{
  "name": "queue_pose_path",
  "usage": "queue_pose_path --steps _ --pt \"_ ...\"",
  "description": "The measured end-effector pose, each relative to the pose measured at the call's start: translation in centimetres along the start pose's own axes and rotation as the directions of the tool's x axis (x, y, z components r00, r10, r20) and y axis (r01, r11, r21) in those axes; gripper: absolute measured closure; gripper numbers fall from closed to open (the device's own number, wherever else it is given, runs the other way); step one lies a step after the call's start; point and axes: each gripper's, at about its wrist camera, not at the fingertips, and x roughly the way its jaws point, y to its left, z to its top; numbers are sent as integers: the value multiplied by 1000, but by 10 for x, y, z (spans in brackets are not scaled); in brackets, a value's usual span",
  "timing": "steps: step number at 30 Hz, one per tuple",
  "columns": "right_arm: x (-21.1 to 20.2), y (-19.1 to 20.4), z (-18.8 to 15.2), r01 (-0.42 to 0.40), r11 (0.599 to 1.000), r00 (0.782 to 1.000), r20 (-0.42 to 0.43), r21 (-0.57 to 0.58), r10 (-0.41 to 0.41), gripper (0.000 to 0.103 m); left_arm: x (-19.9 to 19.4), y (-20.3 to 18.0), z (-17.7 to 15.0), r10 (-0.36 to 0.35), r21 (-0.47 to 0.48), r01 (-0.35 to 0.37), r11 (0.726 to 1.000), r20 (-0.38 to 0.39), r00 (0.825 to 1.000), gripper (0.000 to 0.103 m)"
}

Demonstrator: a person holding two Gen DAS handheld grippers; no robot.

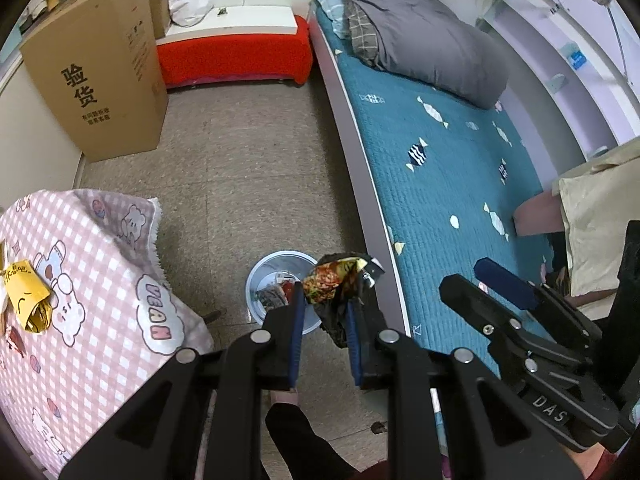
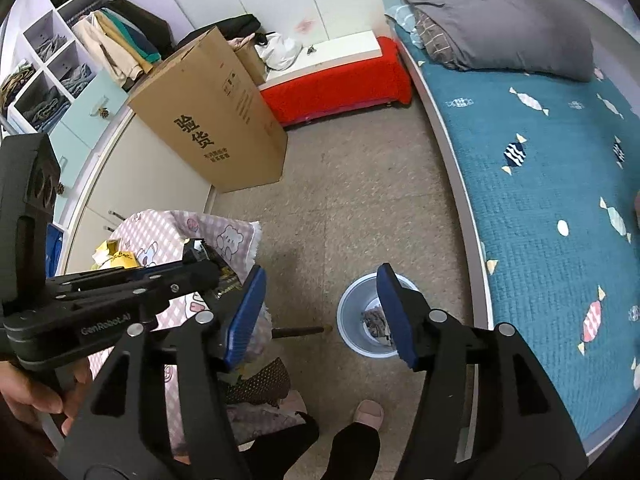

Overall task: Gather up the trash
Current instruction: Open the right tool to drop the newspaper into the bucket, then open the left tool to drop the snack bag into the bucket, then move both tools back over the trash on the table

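My left gripper (image 1: 324, 300) is shut on a crumpled snack wrapper (image 1: 330, 280), orange-patterned with a black underside, held above the floor just right of the small blue trash bin (image 1: 262, 276). The bin (image 2: 350, 304) stands on the floor beside the bed and holds some wrappers. In the right wrist view my right gripper (image 2: 320, 276) stands open over the floor left of the bin, with nothing between its blue pads. A yellow wrapper (image 1: 26, 296) and other scraps lie on the pink checked tablecloth (image 1: 100, 260) at the left.
A bed with a teal quilt (image 1: 440, 168) and grey bedding runs along the right. A tall cardboard box (image 1: 100, 72) and a red-covered bench (image 1: 236, 56) stand at the back. A person's foot (image 2: 368, 412) is on the floor near the bin.
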Motion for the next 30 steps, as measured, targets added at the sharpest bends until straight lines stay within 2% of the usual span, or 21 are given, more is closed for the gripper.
queue_pose_path --steps 11,15,16,18,20,22,30 --pt "-25 -14 -1 24 999 998 62 47 -27 40 0 -23 3 -5 44 5 999 2 1000 85" --pt "-36 -18 -2 40 997 994 98 61 -46 38 -2 -29 4 -8 50 8 999 13 1000 81" --pt "-38 -19 -2 40 997 994 104 64 -47 38 -3 -30 3 -13 44 12 999 17 1000 77" --pt "-41 -20 -3 43 997 993 109 68 -50 38 -6 -29 3 -34 21 33 999 31 999 32" --pt "-42 -21 -4 45 996 992 112 74 -53 37 -13 -27 2 -14 4 14 1000 80 997 28" --pt "-42 -19 -6 42 996 993 111 76 -51 37 -15 -27 1 -24 9 23 1000 71 997 28" --pt "-41 -1 -10 16 999 994 106 33 -20 36 -29 -12 -13 16 -40 -12 999 94 995 28"
